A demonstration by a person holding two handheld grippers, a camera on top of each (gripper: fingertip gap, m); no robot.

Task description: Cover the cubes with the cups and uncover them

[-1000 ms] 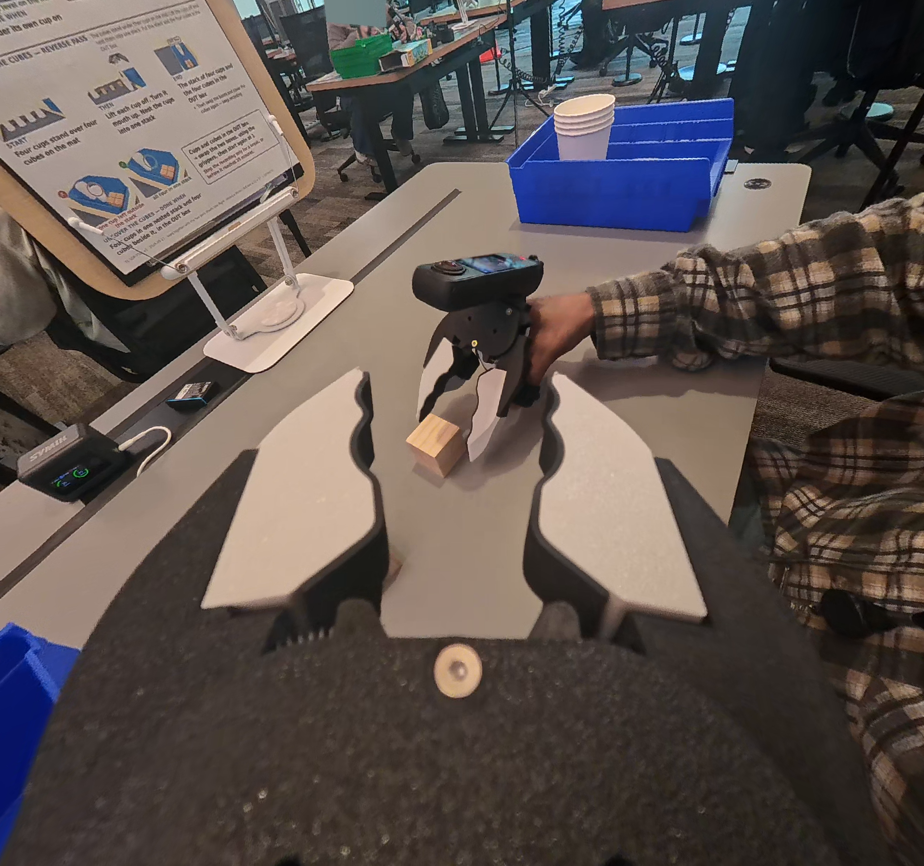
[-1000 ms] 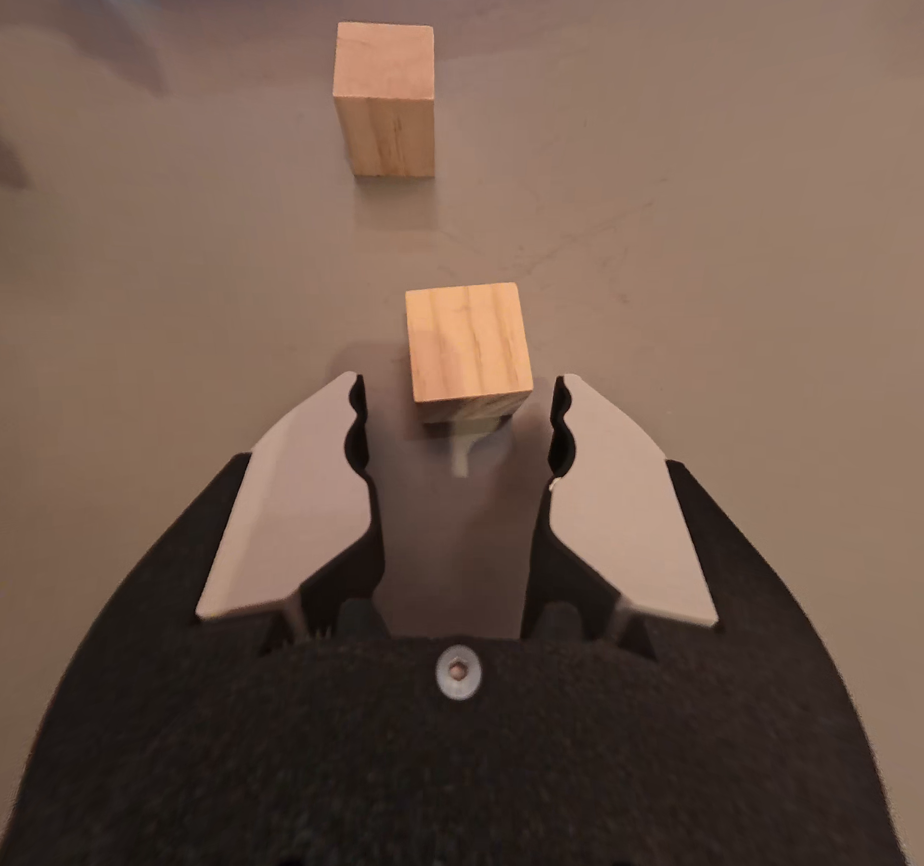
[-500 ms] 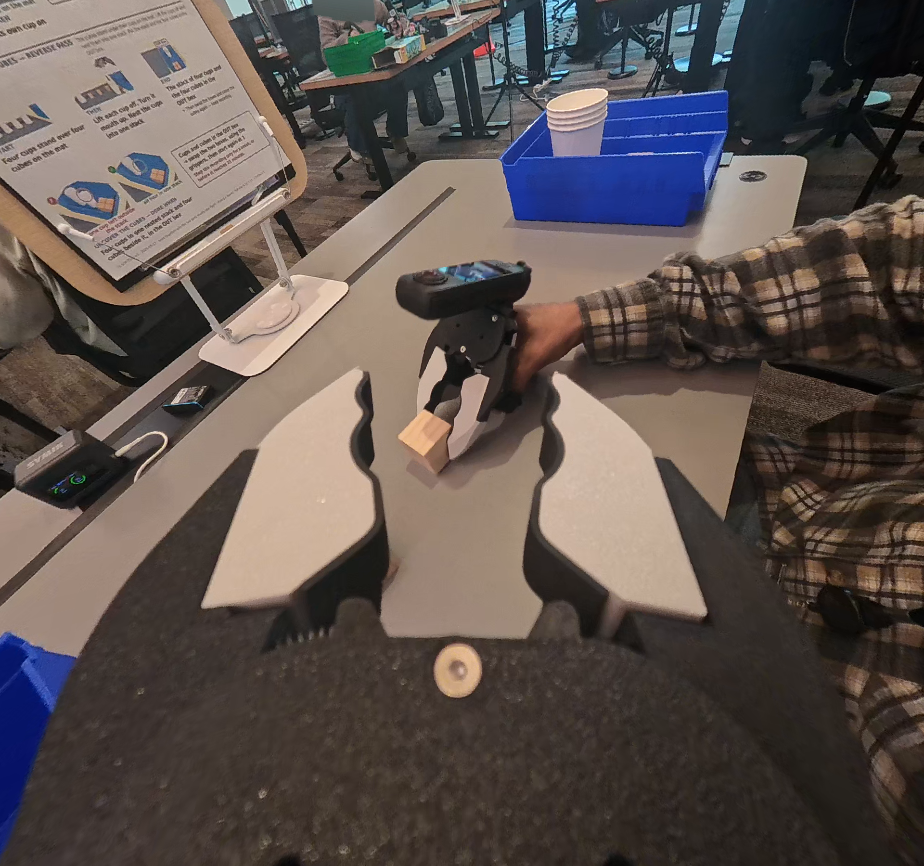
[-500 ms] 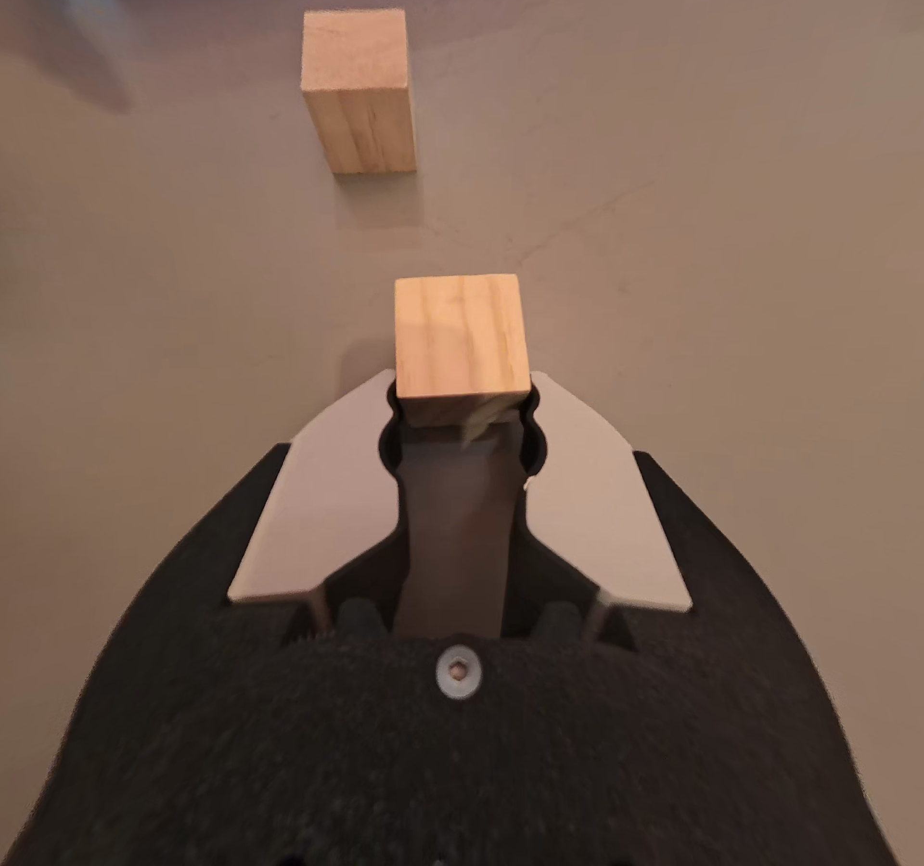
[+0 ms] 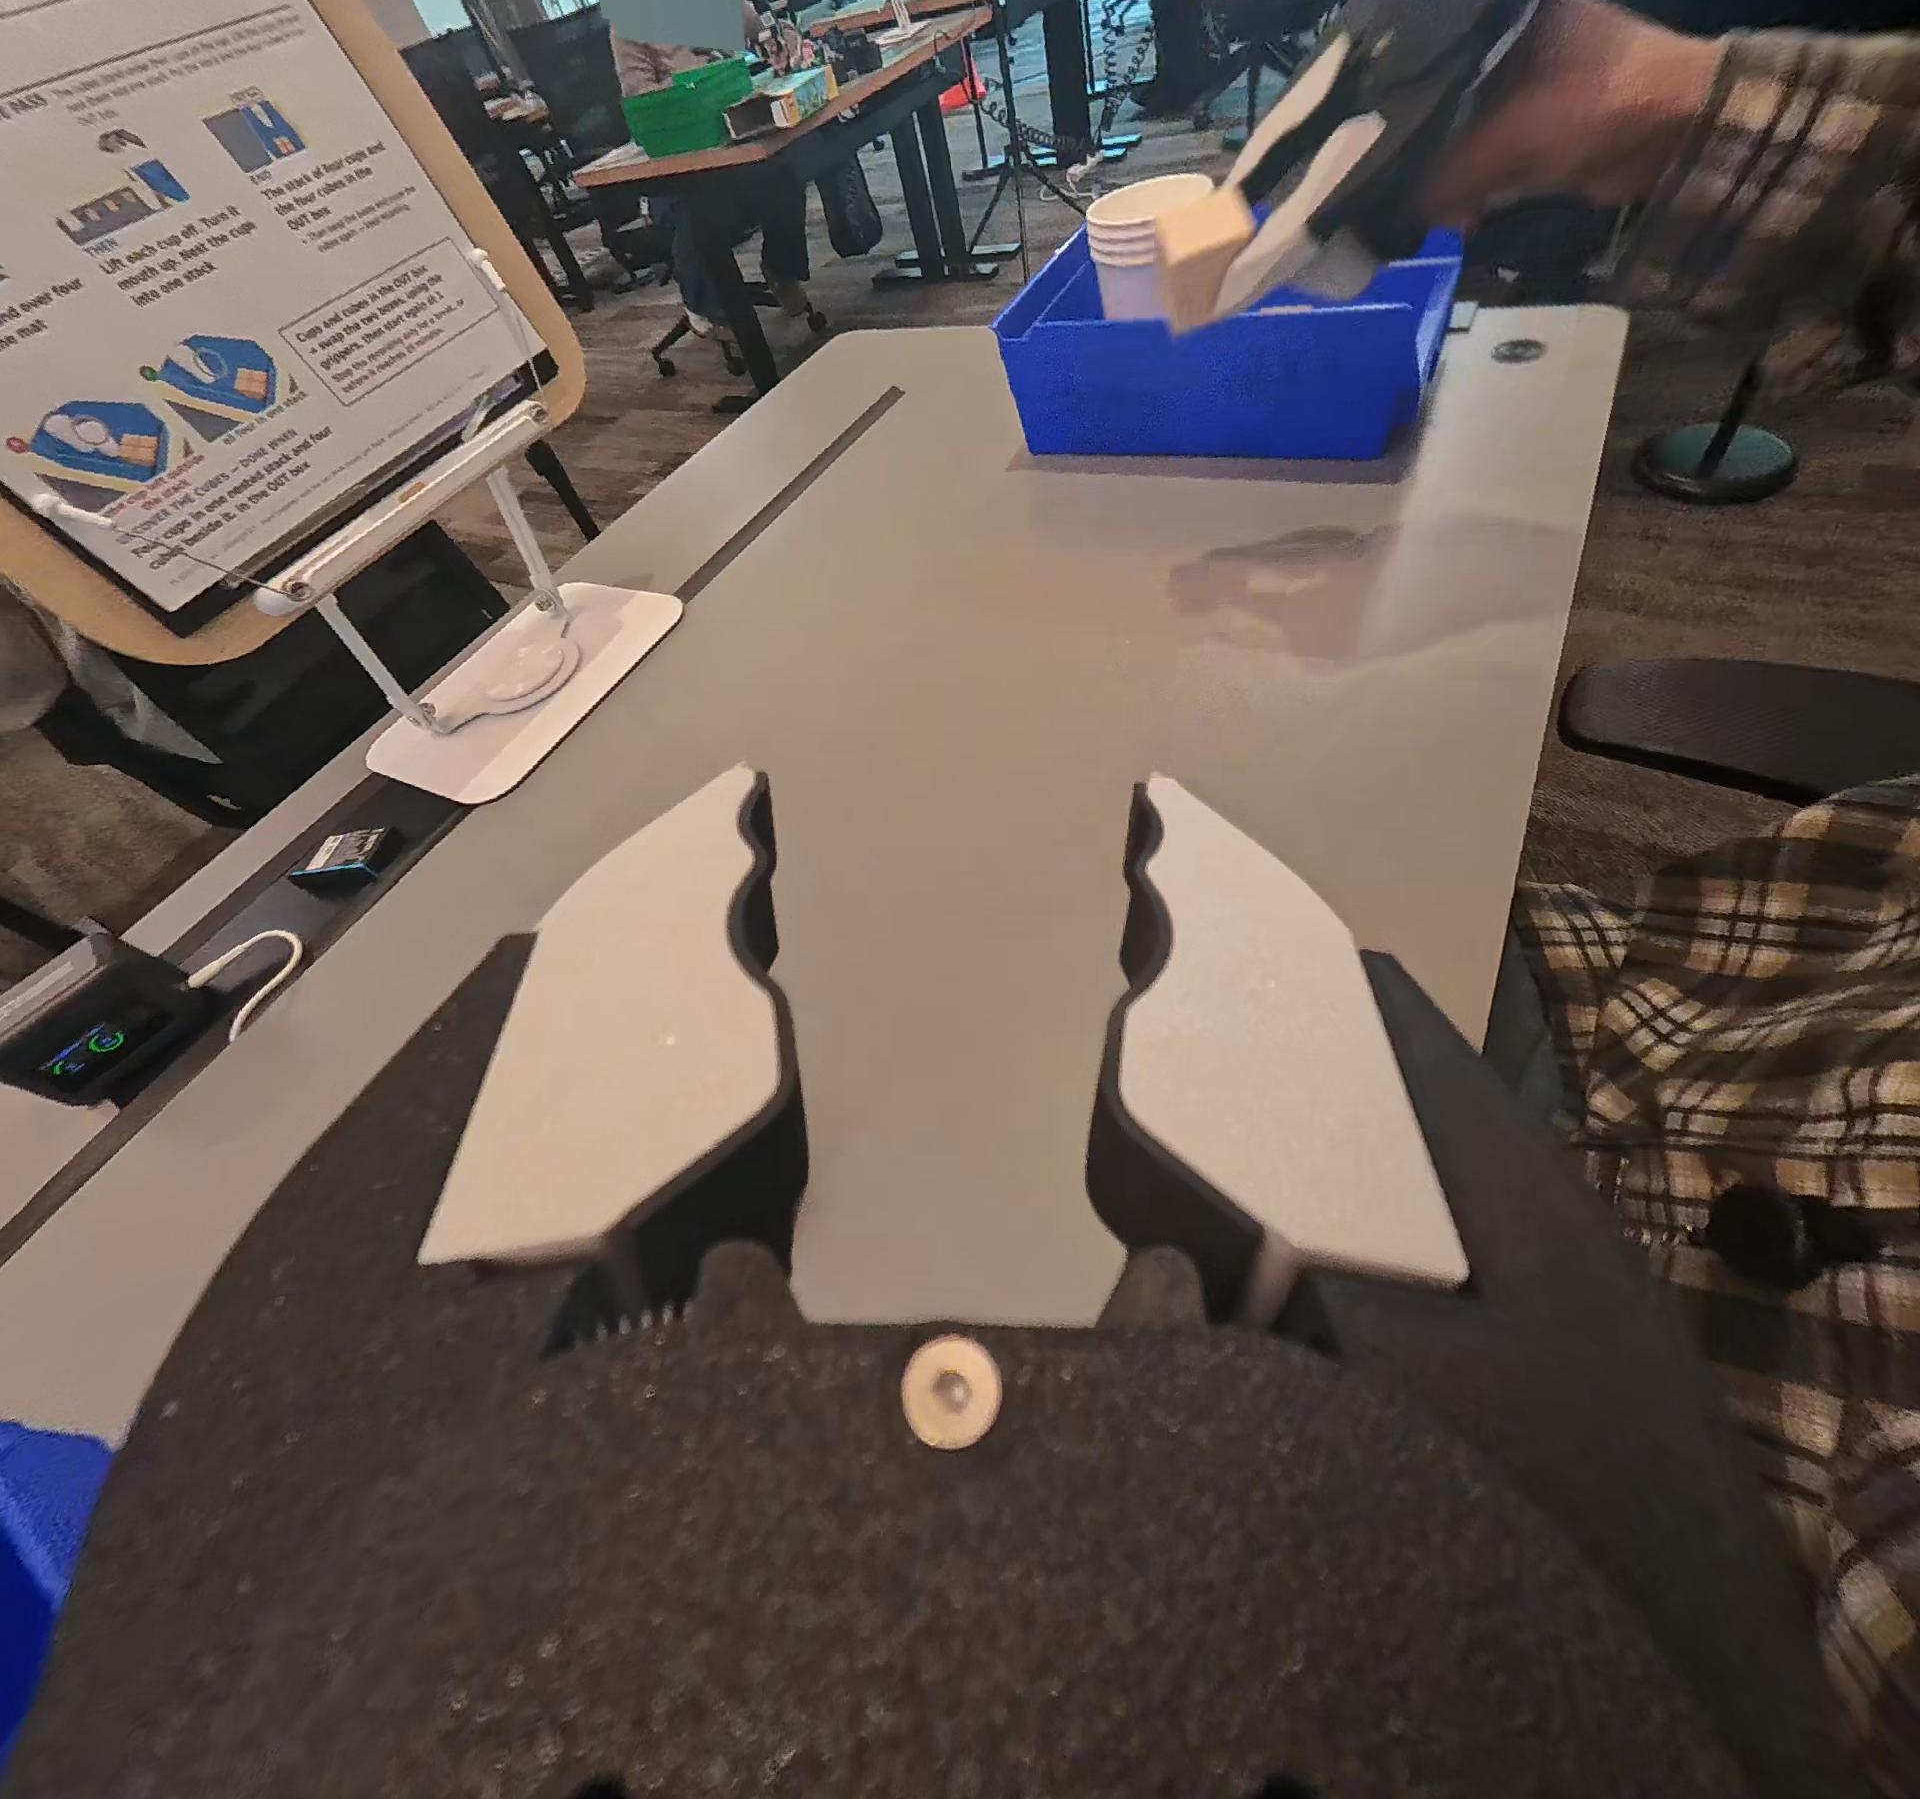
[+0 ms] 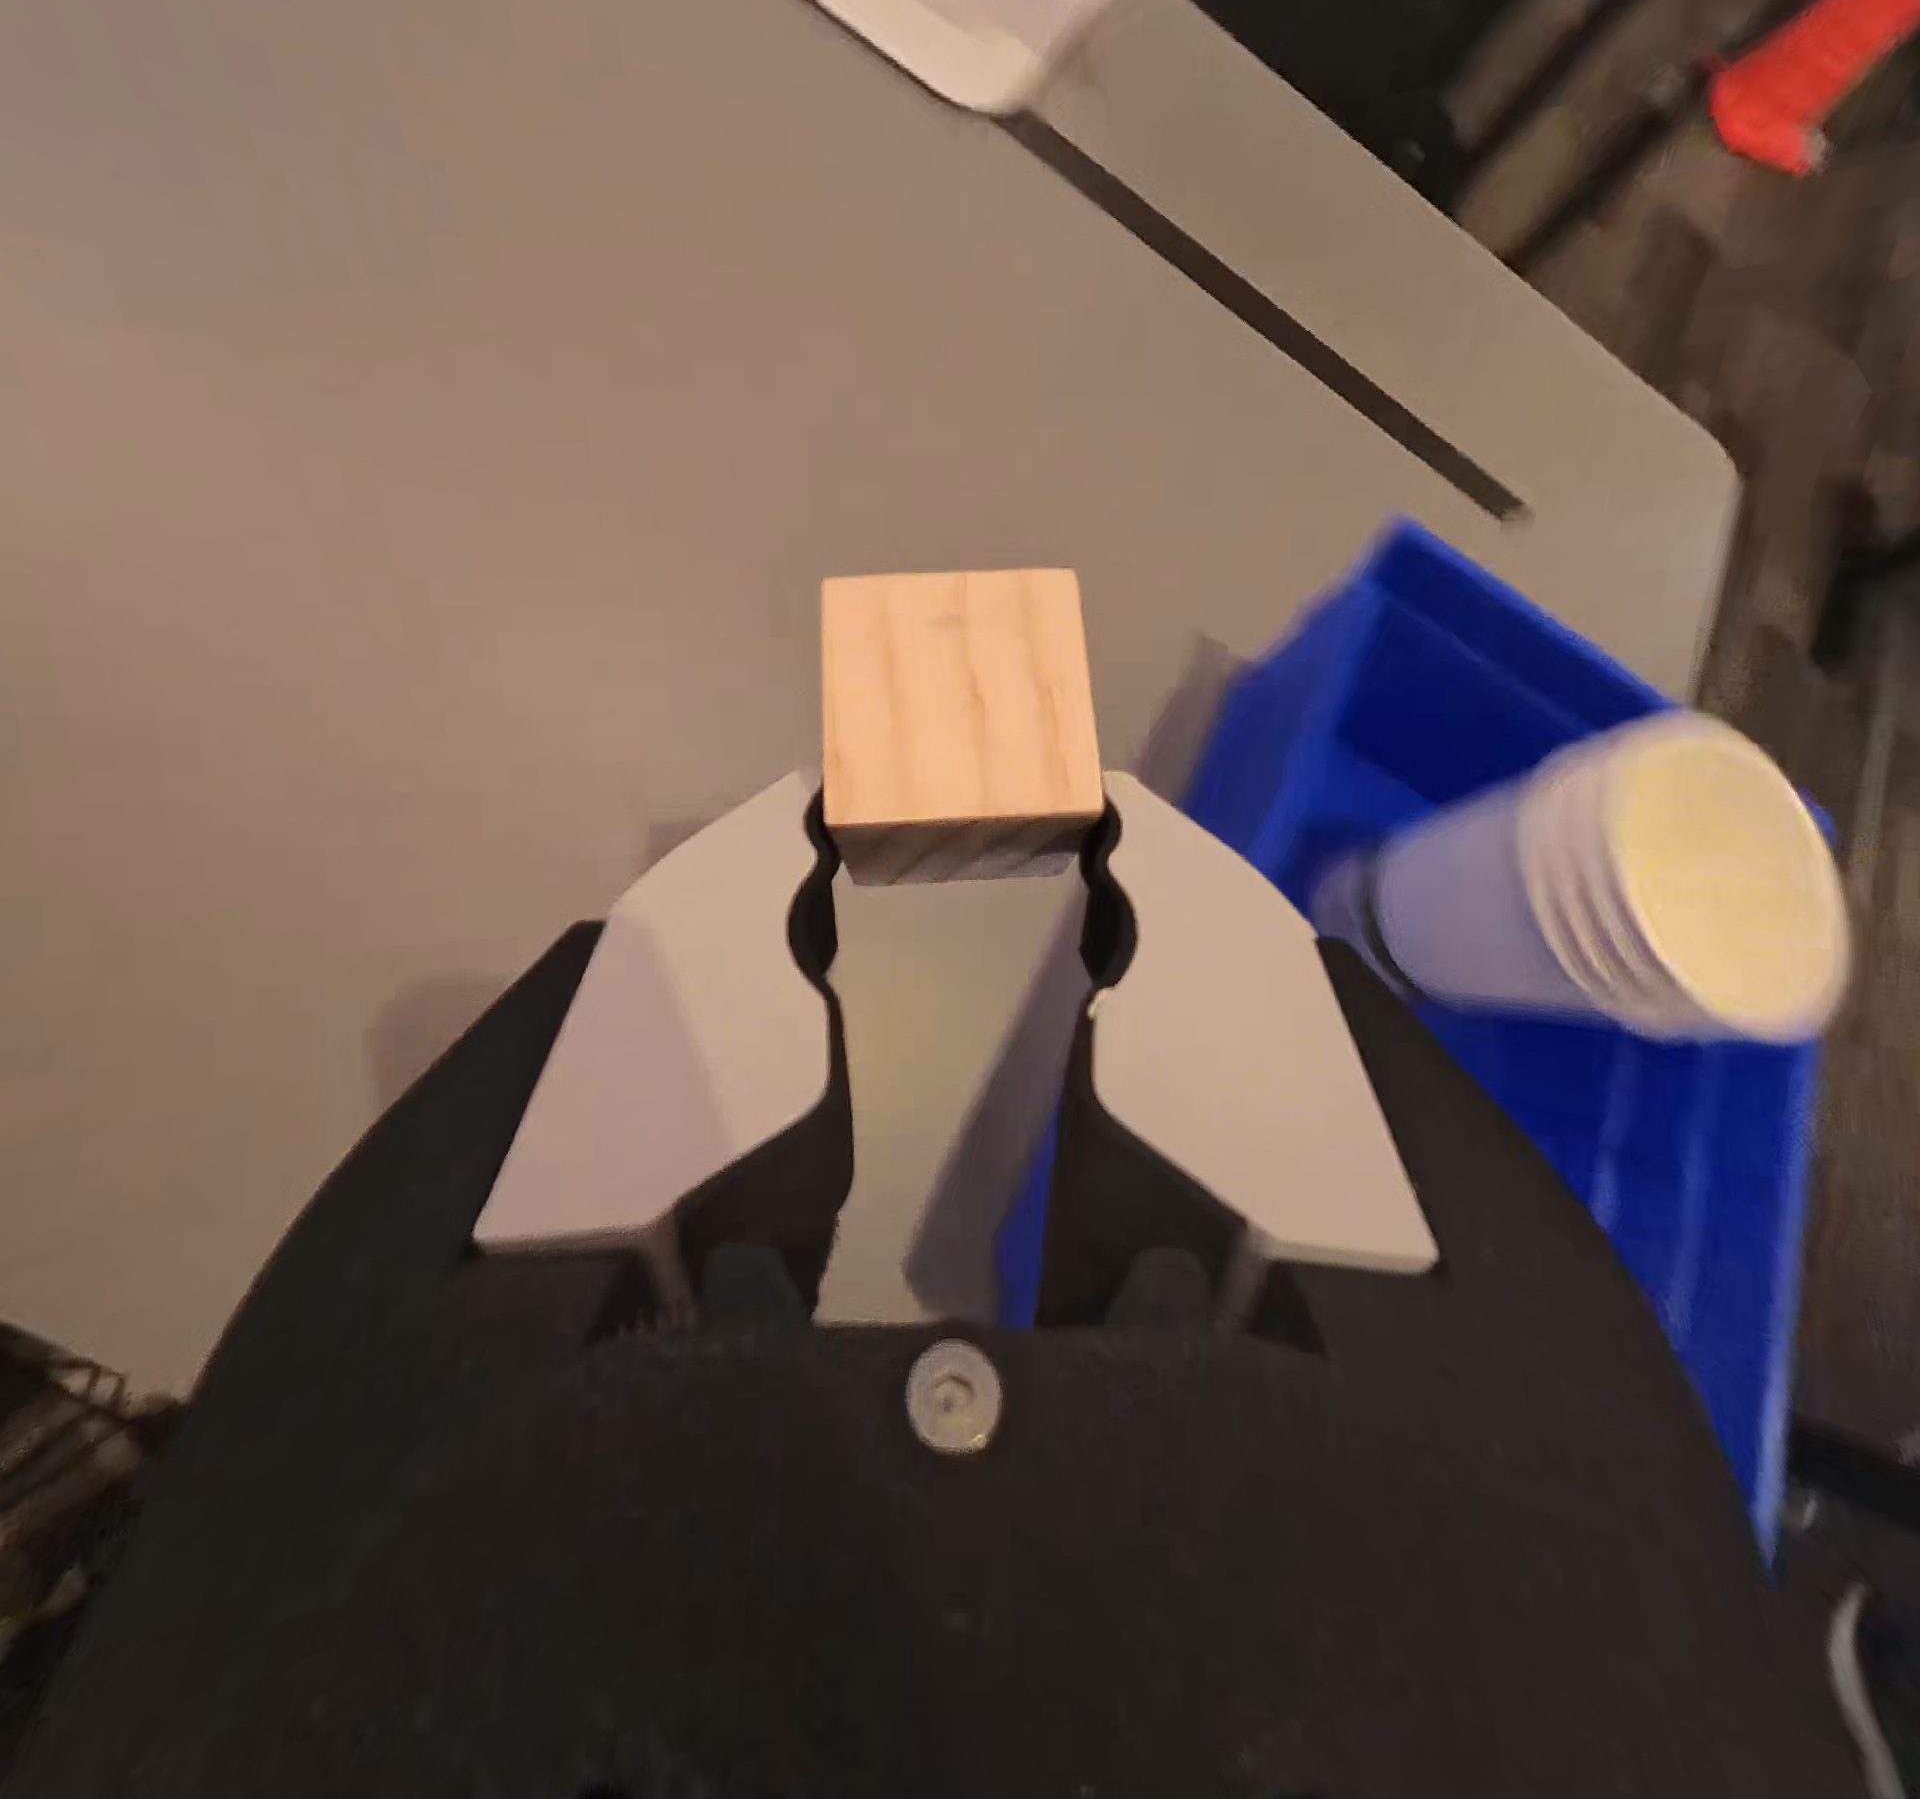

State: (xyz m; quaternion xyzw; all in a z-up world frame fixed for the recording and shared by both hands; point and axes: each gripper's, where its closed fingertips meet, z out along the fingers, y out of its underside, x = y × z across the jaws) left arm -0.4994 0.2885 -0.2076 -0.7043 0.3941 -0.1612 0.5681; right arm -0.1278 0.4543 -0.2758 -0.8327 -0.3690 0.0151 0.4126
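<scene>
Jaws on my right gripper (image 6: 961, 819) are clamped on a wooden cube (image 6: 958, 700), pinched at its near end between the fingertips, the rest sticking out ahead. From the left wrist view I see that same gripper raised in the air above the blue bin (image 5: 1216, 388) at the far end of the grey table (image 5: 987, 627), cube in its grip (motion blur softens the outline). A stack of white paper cups (image 5: 1138, 243) stands in the bin's left end, just beside the held cube as seen from here. My left gripper (image 5: 951, 845) hangs low over bare table, jaws spread wide, nothing between them. An instruction board on a white stand (image 5: 520, 679) sits at the table's left edge.
</scene>
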